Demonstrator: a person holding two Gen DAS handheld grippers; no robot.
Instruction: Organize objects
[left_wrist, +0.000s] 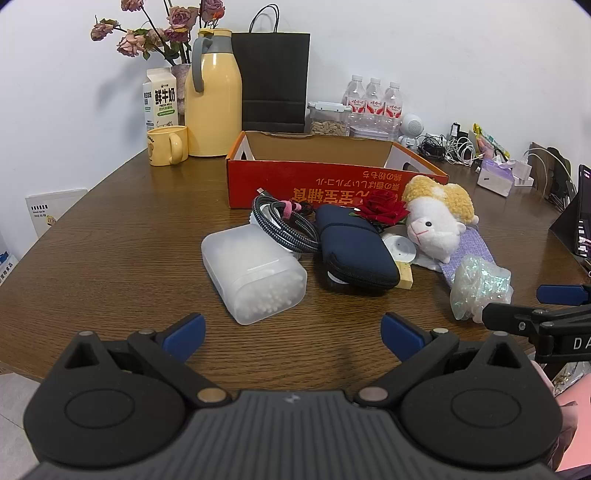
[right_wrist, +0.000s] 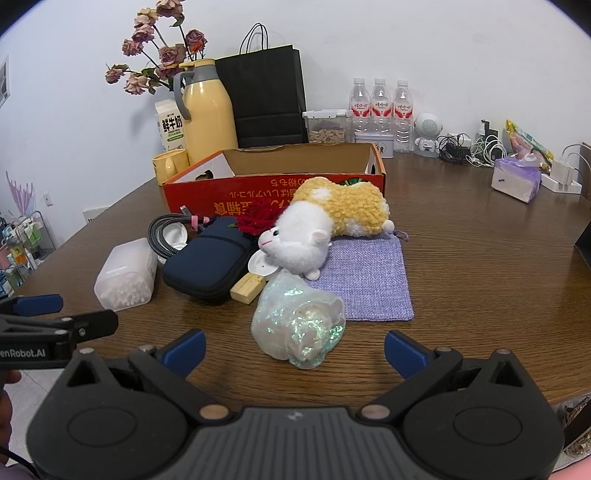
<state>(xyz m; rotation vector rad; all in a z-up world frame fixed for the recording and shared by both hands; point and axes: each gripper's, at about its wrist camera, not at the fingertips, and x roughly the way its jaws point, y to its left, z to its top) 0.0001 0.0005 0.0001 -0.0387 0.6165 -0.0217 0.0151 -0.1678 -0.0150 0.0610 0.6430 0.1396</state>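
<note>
Loose items lie heaped on the table (left_wrist: 110, 258) just in front of the empty red box (left_wrist: 332, 184), probably their destination. Left gripper (left_wrist: 291, 330) released, empty, before the cotton-swab case (left_wrist: 255, 273). Right gripper (right_wrist: 294, 349) released, facing the iridescent bag (right_wrist: 299, 321).

A milk carton (left_wrist: 160, 96) at the far left beyond the left gripper (left_wrist: 293, 334) reads "鲜牛奶" and "FRESH MILK". The orange cardboard box (left_wrist: 332, 184) ahead carries upside-down white and yellow characters, too inverted to read surely. The left gripper's side, seen left of the right gripper (right_wrist: 294, 352), shows "enRobot.AI"; the right gripper's body shows "DA".
</note>
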